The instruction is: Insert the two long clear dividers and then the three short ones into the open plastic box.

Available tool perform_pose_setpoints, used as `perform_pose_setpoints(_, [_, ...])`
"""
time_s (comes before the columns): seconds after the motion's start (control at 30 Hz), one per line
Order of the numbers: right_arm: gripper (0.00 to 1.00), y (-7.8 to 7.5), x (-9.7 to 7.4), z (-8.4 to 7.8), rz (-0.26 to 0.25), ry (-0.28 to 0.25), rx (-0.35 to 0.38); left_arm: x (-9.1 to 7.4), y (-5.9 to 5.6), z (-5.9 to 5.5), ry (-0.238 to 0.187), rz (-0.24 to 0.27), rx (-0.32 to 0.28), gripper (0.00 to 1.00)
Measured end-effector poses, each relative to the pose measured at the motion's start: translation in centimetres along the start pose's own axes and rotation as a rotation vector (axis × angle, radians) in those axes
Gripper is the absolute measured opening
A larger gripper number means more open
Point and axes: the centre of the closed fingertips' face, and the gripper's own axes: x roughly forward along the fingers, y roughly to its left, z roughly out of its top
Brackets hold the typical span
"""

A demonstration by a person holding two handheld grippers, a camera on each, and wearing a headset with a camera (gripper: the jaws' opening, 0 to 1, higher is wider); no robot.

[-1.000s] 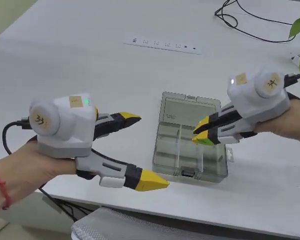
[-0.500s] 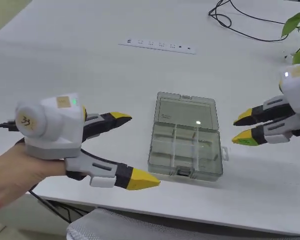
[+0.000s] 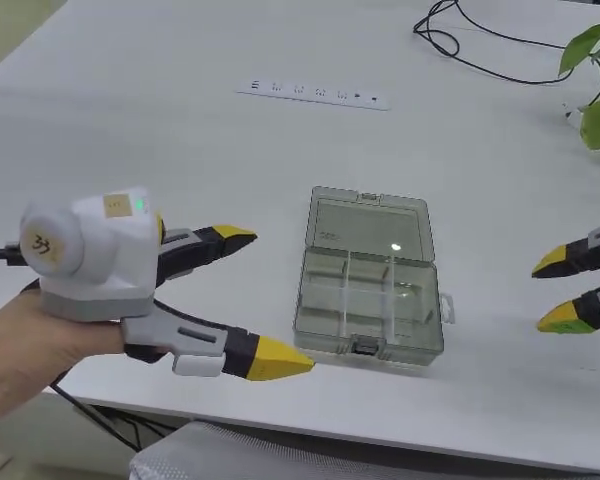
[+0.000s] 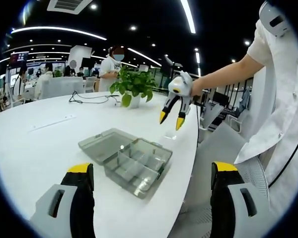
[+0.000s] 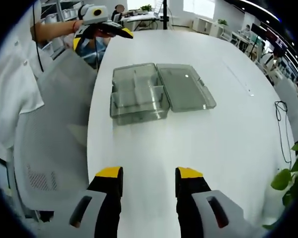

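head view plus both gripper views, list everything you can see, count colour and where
plastic box: one, clear grey, open, lid flat behind it, near the table's front edge
dividers: clear, standing inside the box, count unclear
table: one, white
power strip: one, white, far side of table
cable: black, far right of table
plant: one, green, right edge
chair: one, grey, below the front edge
left tool: one, white, yellow tips, open, left of box
right tool: one, yellow tips, open, right of box
hand: one, holding left tool
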Motion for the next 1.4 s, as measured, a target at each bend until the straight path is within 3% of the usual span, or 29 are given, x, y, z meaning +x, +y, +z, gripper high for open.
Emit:
perform_pose_setpoints(0.37, [0.47, 0.4, 1.1, -5.7, 0.041, 0.219, -0.149, -0.1, -0.1, -0.1, 0.005, 0.003, -0.003, 1.00])
perform_pose_setpoints(0.67, [0.45, 0.0, 2.4, -8.3, 0.047, 0.321, -0.234, -0.5, -0.1, -0.3, 0.009, 0.012, -0.014, 1.00])
perform_pose_setpoints(1.4, [0.34, -0.2, 2.7, -8.9, 0.030, 0.329, -0.251, -1.1, 0.0, -0.4, 0.006, 0.028, -0.020, 1.00])
